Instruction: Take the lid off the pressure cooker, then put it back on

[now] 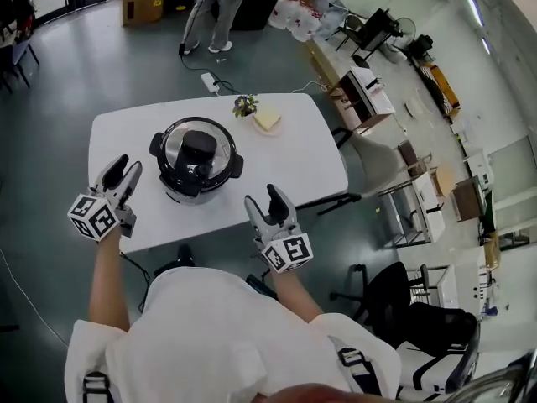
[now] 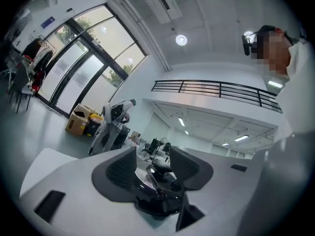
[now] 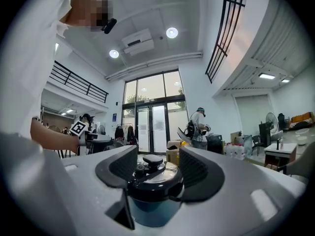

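Your pressure cooker (image 1: 196,175) stands upright on the white tabletop (image 1: 302,154), in its left half. Dark round body, with a black handle at each side. The lid (image 1: 198,145) is on: shiny metal, with a black bar handle across the top.

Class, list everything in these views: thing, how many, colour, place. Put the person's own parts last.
table: one, white, mid-floor.
pressure cooker: one, black and silver, on the table, lid on.
small plant: one, greenish, table's far edge.
pale block: one, yellowish, beside the plant.
cardboard box: one, brown, far floor.
standing person: one, light clothes, beyond the table.
office chair: one, black, near right.
left claw: one, grey, open, left of the cooker, apart.
right claw: one, grey, open, at the table's near edge, empty.
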Demonstrator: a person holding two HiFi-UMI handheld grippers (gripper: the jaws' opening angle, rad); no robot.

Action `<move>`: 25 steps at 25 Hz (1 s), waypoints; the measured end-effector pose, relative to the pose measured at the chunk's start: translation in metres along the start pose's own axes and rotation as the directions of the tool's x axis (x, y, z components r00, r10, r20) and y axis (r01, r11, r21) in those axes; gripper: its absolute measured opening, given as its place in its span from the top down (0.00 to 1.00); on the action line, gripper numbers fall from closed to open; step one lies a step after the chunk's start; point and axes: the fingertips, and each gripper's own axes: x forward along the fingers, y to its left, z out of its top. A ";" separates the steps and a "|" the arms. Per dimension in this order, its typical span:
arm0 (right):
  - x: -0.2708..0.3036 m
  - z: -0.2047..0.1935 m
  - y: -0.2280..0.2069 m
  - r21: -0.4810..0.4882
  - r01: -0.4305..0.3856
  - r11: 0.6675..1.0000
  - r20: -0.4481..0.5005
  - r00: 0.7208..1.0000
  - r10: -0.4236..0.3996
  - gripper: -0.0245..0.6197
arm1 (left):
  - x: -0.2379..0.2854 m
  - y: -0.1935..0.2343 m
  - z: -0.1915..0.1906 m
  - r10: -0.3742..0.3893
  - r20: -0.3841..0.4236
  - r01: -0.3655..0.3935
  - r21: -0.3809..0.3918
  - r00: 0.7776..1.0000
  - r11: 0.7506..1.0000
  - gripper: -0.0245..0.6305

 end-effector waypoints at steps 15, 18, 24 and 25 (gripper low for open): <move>0.119 0.006 0.025 -0.036 -0.289 0.957 -0.182 0.943 0.278 0.55 | 0.049 0.113 -0.066 -0.121 -0.259 0.001 -0.421 0.958 0.907 0.66; 0.140 -0.006 0.024 -0.014 -0.334 0.942 -0.254 0.913 0.320 0.55 | 0.065 0.131 -0.086 -0.150 -0.296 -0.016 -0.493 0.943 0.870 0.66; 0.164 -0.020 0.033 0.002 -0.430 0.903 -0.326 0.853 0.408 0.55 | 0.087 0.131 -0.101 -0.255 -0.288 0.008 -0.649 0.923 0.761 0.66; 0.169 -0.022 0.034 0.004 -0.440 0.898 -0.335 0.846 0.415 0.55 | 0.090 0.130 -0.102 -0.272 -0.289 0.013 -0.663 0.918 0.749 0.66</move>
